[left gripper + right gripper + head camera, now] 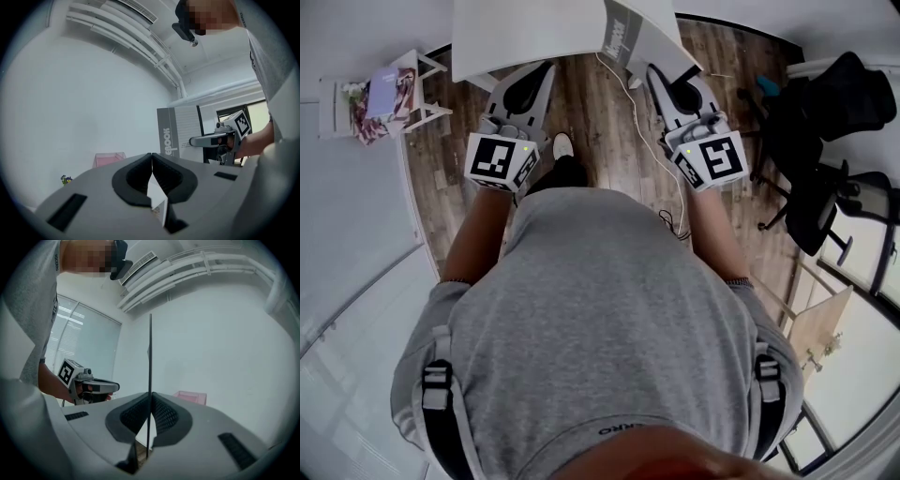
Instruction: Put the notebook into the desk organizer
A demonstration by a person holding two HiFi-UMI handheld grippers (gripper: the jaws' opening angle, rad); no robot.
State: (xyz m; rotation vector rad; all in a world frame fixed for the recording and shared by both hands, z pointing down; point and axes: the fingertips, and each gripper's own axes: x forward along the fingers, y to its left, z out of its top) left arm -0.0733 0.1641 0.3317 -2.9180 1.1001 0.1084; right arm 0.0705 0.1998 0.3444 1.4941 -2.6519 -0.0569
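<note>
The grey and white notebook [628,37] stands upright on its edge over the white table [516,33]. My right gripper [652,71] is shut on its thin edge, which shows as a dark vertical line [150,362] between the pads. From the left gripper view the notebook's cover [180,133] faces me, with the right gripper [193,140] at its side. Beside it, my left gripper [548,66] is shut on nothing. The desk organizer [389,94] sits far left on a small white stand, and it shows as a pink box [109,159] [190,397] in both gripper views.
Black office chairs [825,141] crowd the right side. A white cable [661,159] trails across the wooden floor [600,122] between the two grippers. The person's grey shirt fills the lower half of the head view.
</note>
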